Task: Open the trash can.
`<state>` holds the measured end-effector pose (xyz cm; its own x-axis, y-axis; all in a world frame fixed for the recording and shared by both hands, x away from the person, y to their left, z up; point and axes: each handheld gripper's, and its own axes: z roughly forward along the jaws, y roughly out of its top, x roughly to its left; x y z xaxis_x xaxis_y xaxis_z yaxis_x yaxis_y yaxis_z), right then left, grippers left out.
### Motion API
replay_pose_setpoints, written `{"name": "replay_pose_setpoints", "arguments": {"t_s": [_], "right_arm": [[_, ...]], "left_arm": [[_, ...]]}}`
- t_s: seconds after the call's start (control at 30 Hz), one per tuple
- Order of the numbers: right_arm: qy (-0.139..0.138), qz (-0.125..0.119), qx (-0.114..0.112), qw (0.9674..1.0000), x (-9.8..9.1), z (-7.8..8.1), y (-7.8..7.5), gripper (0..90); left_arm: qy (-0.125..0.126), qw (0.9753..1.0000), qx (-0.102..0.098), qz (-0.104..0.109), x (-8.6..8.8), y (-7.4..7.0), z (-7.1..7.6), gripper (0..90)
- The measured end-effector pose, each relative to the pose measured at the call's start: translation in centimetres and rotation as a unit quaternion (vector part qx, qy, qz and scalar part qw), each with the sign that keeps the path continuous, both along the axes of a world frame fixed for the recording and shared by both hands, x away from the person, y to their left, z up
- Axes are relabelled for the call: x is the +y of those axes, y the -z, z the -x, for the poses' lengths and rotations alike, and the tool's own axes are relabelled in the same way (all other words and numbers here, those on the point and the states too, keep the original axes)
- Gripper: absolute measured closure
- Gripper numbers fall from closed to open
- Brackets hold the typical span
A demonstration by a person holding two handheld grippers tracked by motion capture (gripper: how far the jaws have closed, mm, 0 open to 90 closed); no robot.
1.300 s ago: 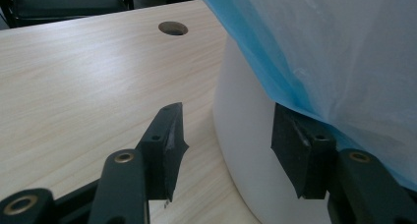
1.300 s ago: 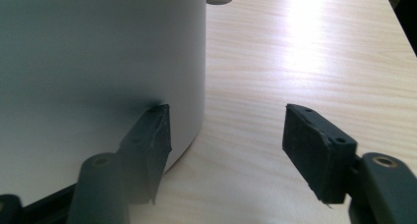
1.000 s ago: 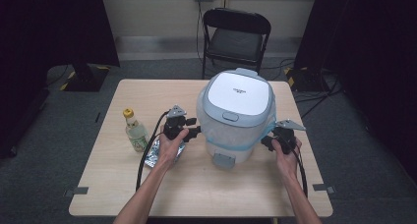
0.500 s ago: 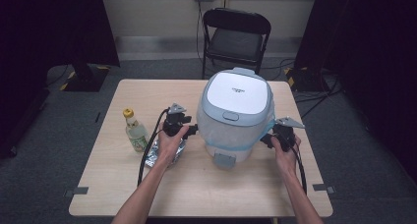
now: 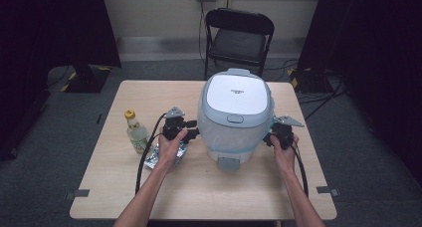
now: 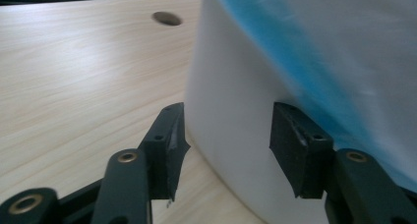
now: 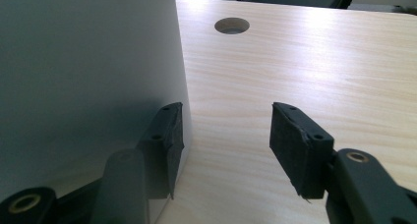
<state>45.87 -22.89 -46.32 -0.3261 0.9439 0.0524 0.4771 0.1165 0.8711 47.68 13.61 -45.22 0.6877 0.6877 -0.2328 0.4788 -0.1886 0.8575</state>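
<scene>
The left gripper (image 5: 191, 134), at nine o'clock of the rice cooker (image 5: 235, 115) on the table (image 5: 199, 187), stood half open against its wall, having just narrowed; the right gripper (image 5: 268, 139), at three o'clock, likewise. Neither clamped anything. Equal, opposed, low pressure would probably steady the cooker best.

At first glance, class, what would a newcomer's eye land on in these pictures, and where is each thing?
A big white rice cooker dominates the middle of the wooden table, lid down. A hand-held claw flanks it on each side: the left claw and the right claw, both open against its wall. Left of them stand a small yellow-capped bottle and a foil packet.
</scene>
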Motion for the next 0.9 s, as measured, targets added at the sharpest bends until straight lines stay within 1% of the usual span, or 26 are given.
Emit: {"name": "replay_pose_setpoints", "arguments": {"t_s": [0.07, 0.1, 0.13, 0.17, 0.2, 0.23, 0.3, 0.43, 0.47, 0.5, 0.53, 0.6, 0.7, 0.73, 0.87, 0.9], "right_arm": [[-0.006, 0.003, 0.0, 1.0, 0.2, -0.2, 0.0, 46.1], [-0.009, 0.004, 0.0, 1.0, 0.2, -0.3, 0.0, 46.2], [-0.011, 0.002, -0.001, 0.9999, 0.3, -0.3, 0.0, 46.4], [-0.013, 0.0, -0.001, 0.9999, 0.3, -0.3, 0.0, 47.5], [-0.015, -0.004, 0.001, 0.9999, 0.3, -0.3, 0.0, 49.4], [-0.018, -0.006, 0.001, 0.9998, 0.4, -0.3, 0.0, 51.7], [-0.023, -0.008, 0.001, 0.9997, 0.5, -0.3, 0.0, 56.2], [-0.034, -0.019, -0.001, 0.9992, 1.1, -0.3, 0.1, 68.5], [-0.034, -0.019, -0.002, 0.9992, 1.3, -0.3, 0.1, 69.1], [-0.034, -0.019, -0.001, 0.9992, 1.4, -0.3, 0.1, 71.1], [-0.04, -0.019, 0.0, 0.999, 1.5, -0.2, 0.1, 72.0], [-0.042, -0.015, 0.002, 0.999, 1.7, -0.1, 0.0, 72.0], [-0.047, -0.011, 0.003, 0.9988, 1.8, 0.1, -0.1, 72.1], [-0.049, -0.01, 0.005, 0.9987, 1.9, 0.3, -0.1, 72.0], [-0.057, -0.006, 0.008, 0.9983, 2.1, 0.7, -0.2, 72.1], [-0.059, -0.007, 0.009, 0.9982, 2.1, 0.8, -0.2, 72.2]], "left_arm": [[-0.018, 0.9998, 0.001, -0.009, -0.2, 0.1, -0.5, 47.4], [-0.028, 0.9996, 0.007, -0.007, -0.3, 0.3, -0.8, 47.3], [-0.028, 0.9996, 0.007, -0.002, -0.3, 0.4, -0.9, 47.5], [-0.024, 0.9997, 0.005, 0.003, -0.3, 0.5, -0.9, 49.6], [-0.02, 0.9998, 0.002, 0.004, -0.3, 0.5, -0.8, 53.0], [-0.017, 0.9998, -0.003, 0.0, -0.3, 0.5, -0.6, 55.8], [-0.013, 0.9999, -0.003, -0.005, -0.3, 0.2, -0.3, 62.0], [-0.007, 0.9999, 0.0, -0.007, 0.0, 0.1, 0.3, 64.7], [-0.004, 1.0, -0.001, -0.004, 0.1, 0.2, 0.5, 65.8], [-0.001, 1.0, 0.0, -0.003, 0.2, 0.2, 0.8, 69.4], [-0.002, 1.0, -0.002, -0.003, 0.2, 0.2, 1.0, 69.6], [0.003, 1.0, 0.0, -0.001, 0.5, 0.2, 1.3, 69.6], [0.009, 0.9999, -0.002, -0.011, 0.8, 0.1, 1.9, 68.6], [0.009, 0.9999, -0.001, -0.007, 0.8, 0.1, 2.0, 68.1], [0.013, 0.9999, 0.0, -0.003, 1.2, 0.2, 2.7, 67.2], [0.015, 0.9998, -0.004, -0.009, 1.3, 0.1, 2.8, 66.9]]}}
